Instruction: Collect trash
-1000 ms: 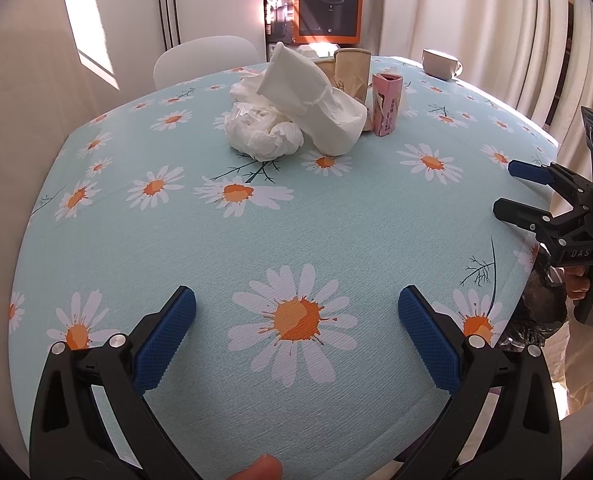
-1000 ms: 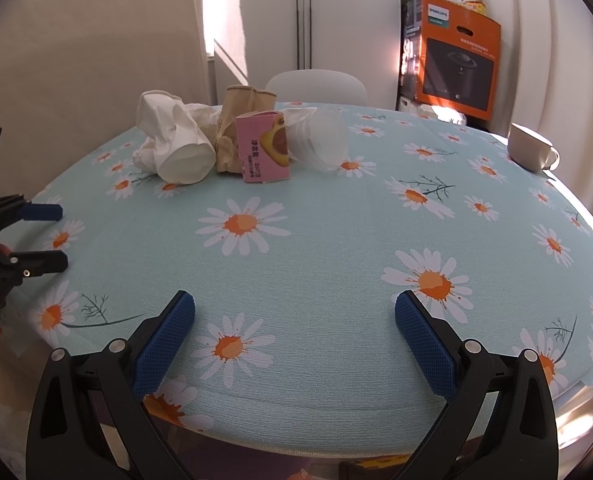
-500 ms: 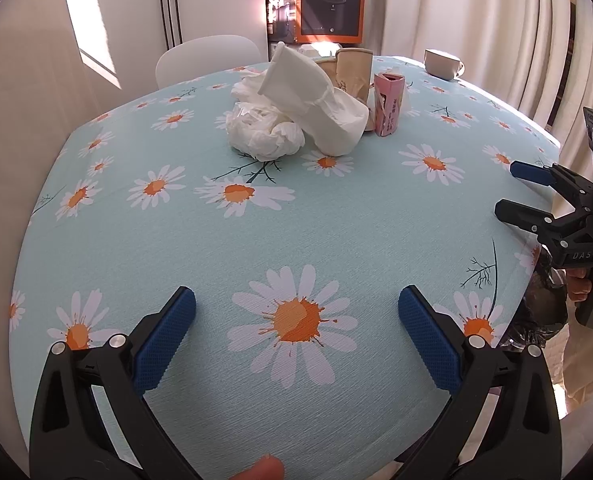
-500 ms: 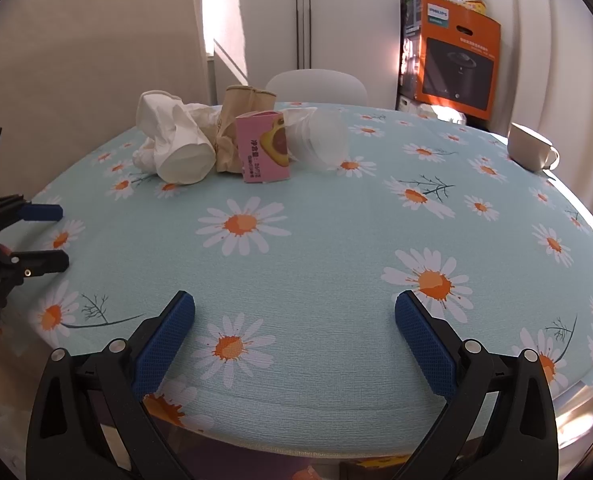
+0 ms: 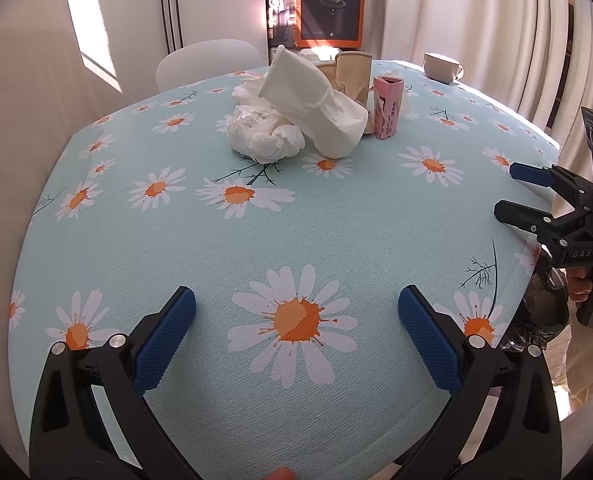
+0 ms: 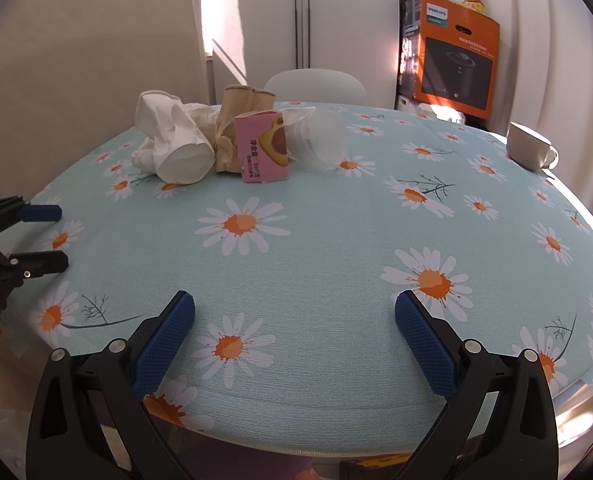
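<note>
Your left gripper [image 5: 296, 332] is spread wide with nothing between the blue pads, hovering over the near edge of the round table [image 5: 336, 224] with the daisy cloth. Your right gripper [image 6: 294, 330] is the same: jaws wide apart, empty, low over its own near edge. Each shows at the side of the other's view, also spread.

The trash sits in one cluster toward the far side of the table, well apart from both grippers:
- crumpled tissue [image 5: 262, 136], outermost on the left-gripper side
- white paper cup [image 5: 316, 104] on its side, resting against the tissue, open mouth facing the right camera
- crushed brown paper cup [image 6: 236, 132] behind it, roughly upright
- pink carton [image 6: 262, 150] standing upright, touching the brown cup
- clear plastic cup [image 6: 320, 138] tipped over just beside the carton

A white mug [image 6: 530, 152] stands alone near the far right edge, apart from the cluster. Beyond the table are a white chair [image 6: 316, 84] and an orange box [image 6: 456, 56].

A hand [image 5: 580, 284] grips the right gripper's handle at the table's edge.
</note>
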The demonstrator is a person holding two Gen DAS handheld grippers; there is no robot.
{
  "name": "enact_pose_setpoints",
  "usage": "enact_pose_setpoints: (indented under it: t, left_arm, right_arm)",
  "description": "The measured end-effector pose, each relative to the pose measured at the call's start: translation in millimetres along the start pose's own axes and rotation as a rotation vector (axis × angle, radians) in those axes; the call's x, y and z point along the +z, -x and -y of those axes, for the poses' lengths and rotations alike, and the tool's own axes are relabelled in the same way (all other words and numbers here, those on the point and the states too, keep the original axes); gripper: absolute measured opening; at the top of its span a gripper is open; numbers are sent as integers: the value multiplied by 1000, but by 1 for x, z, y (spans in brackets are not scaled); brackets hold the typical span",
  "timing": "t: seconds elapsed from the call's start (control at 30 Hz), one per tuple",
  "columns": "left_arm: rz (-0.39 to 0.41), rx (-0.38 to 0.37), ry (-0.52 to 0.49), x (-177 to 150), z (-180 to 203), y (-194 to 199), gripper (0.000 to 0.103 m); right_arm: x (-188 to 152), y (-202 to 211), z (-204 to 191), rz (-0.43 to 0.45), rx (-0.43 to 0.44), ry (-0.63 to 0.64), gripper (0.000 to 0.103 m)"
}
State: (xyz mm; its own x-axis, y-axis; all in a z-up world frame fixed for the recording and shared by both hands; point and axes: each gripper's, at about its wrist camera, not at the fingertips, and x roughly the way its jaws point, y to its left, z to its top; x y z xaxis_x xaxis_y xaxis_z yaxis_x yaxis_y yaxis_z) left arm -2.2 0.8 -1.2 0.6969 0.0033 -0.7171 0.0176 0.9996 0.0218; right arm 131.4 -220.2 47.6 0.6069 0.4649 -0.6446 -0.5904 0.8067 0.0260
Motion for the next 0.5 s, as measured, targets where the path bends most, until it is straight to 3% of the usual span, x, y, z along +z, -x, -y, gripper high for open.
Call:
enact_pose_setpoints:
  t: [0.5]
  left_arm:
    - [-10,-10,-13,0,-1,-1,99]
  right_arm:
    - [3,-1,0,-21,0,-3,97]
